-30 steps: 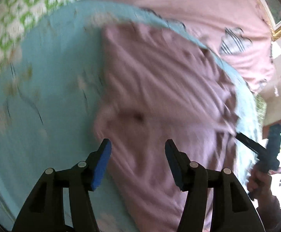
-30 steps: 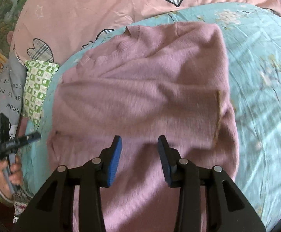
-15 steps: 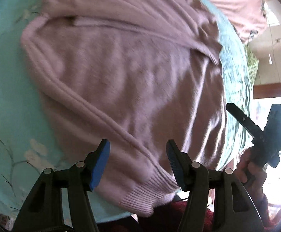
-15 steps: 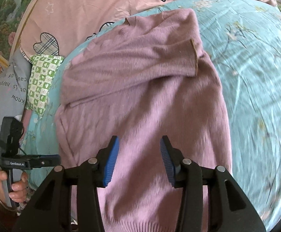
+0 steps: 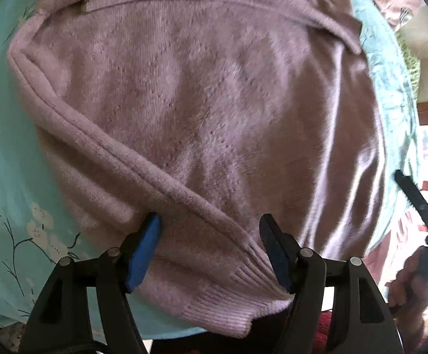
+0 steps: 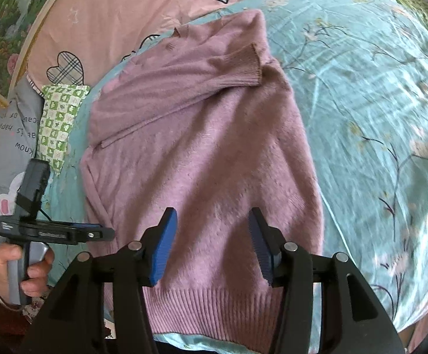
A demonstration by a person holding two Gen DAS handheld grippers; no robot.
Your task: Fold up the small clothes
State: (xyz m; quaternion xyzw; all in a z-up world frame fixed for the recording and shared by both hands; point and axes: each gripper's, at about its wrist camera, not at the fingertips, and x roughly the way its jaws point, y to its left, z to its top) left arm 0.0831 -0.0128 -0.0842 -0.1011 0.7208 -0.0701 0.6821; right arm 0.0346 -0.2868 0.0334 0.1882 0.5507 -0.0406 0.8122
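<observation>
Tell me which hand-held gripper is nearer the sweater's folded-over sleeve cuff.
Left. The left hand-held gripper hovers open right over the ribbed sleeve cuff at the near edge. The right hand-held gripper, also open, hangs over the sweater's bottom hem.

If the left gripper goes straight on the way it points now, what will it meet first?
Most likely the pink sweater: the open left gripper points at its ribbed hem corner near the bed's edge. Whether the pads already touch is unclear.

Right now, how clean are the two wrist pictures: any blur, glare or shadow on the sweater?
Left wrist: sweater slightly motion-smeared, window glare blows out the right edge. Right wrist: sweater fairly sharp, bedspread streaked at right, soft shadows near the hem; both bulge from fisheye.
</observation>
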